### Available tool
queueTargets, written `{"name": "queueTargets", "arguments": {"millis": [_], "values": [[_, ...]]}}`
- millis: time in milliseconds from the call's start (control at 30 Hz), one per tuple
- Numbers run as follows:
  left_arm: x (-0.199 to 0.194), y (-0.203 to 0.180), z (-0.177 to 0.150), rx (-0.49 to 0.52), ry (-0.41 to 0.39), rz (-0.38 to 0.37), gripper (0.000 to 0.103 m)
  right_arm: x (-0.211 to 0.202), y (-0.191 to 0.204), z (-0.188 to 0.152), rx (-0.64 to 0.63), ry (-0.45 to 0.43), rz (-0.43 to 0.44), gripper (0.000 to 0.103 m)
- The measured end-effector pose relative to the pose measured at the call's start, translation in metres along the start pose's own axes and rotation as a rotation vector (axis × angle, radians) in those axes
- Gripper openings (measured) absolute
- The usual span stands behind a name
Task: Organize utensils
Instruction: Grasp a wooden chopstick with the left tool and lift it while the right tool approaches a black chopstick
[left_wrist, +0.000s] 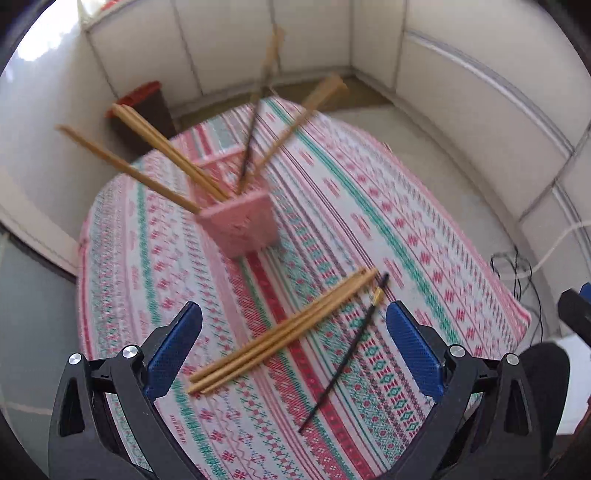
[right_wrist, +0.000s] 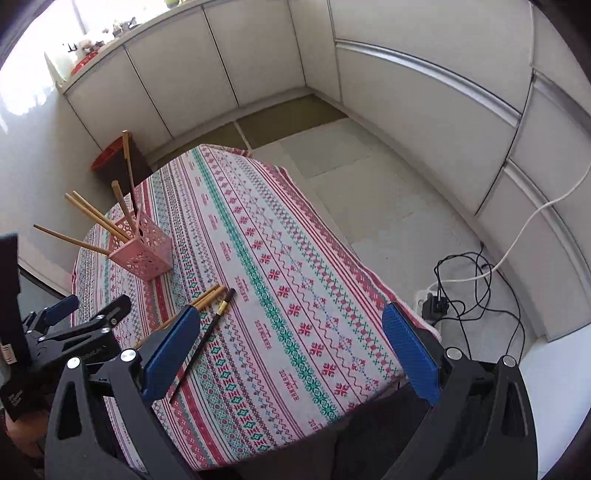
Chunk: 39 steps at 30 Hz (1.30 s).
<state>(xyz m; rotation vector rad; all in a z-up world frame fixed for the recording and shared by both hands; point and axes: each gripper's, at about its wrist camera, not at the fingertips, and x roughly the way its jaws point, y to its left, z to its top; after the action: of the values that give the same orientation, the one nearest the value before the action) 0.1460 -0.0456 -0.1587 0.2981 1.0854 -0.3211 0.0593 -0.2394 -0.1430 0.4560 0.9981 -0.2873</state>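
Observation:
A pink perforated holder (left_wrist: 240, 225) stands on the patterned tablecloth (left_wrist: 369, 229) with several chopsticks leaning out of it; it also shows in the right wrist view (right_wrist: 142, 251). Three wooden chopsticks (left_wrist: 284, 330) lie loose on the cloth, with one black chopstick (left_wrist: 347, 350) beside them. My left gripper (left_wrist: 293, 350) is open, hovering above the loose chopsticks, which lie between its fingers. My right gripper (right_wrist: 291, 354) is open and empty above the table's near edge; the black chopstick (right_wrist: 207, 332) and wooden tips (right_wrist: 208, 295) lie by its left finger. The left gripper (right_wrist: 85, 314) shows at the left.
A dark bin with a red rim (right_wrist: 118, 162) stands on the floor beyond the table. White cabinets (right_wrist: 424, 110) ring the room. A power strip with black cables (right_wrist: 436, 302) and a white cord lies on the floor to the right.

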Motion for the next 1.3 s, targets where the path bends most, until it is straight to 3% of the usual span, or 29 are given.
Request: {"name": "queueTargets", "arguments": {"millis": [100, 167, 233, 300, 467, 567, 767, 1000, 1133, 1300], "values": [[0.025, -0.017, 0.004, 0.047, 0.066, -0.028, 0.089, 0.001, -0.014, 0.0, 0.046, 0.026, 0.011, 0.096], [0.041, -0.029, 0.007, 0.081, 0.12, -0.054, 0.073, 0.0, -0.021, 0.0, 0.06, 0.032, 0.008, 0.096], [0.055, -0.038, 0.01, 0.107, 0.173, -0.086, 0.063, -0.001, -0.027, 0.001, 0.07, 0.034, 0.001, 0.096], [0.067, -0.045, 0.013, 0.11, 0.207, -0.131, 0.061, -0.001, -0.034, 0.001, 0.082, 0.038, -0.003, 0.096], [0.082, -0.048, 0.024, 0.114, 0.22, -0.146, 0.031, 0.004, -0.048, 0.005, 0.123, 0.063, 0.005, 0.096], [0.092, -0.044, 0.026, 0.122, 0.232, -0.121, 0.021, 0.008, -0.05, 0.005, 0.124, 0.074, 0.006, 0.096], [0.107, -0.042, 0.03, 0.127, 0.261, -0.145, 0.012, 0.017, -0.051, 0.003, 0.125, 0.097, 0.002, 0.096], [0.107, -0.06, 0.028, 0.174, 0.287, -0.215, 0.011, 0.023, -0.056, 0.003, 0.144, 0.117, -0.003, 0.096], [0.098, -0.062, 0.033, 0.174, 0.254, -0.199, 0.011, 0.023, -0.055, 0.003, 0.141, 0.11, -0.005, 0.096], [0.104, -0.062, 0.028, 0.193, 0.283, -0.19, 0.011, 0.027, -0.056, 0.002, 0.145, 0.131, -0.001, 0.096]]}}
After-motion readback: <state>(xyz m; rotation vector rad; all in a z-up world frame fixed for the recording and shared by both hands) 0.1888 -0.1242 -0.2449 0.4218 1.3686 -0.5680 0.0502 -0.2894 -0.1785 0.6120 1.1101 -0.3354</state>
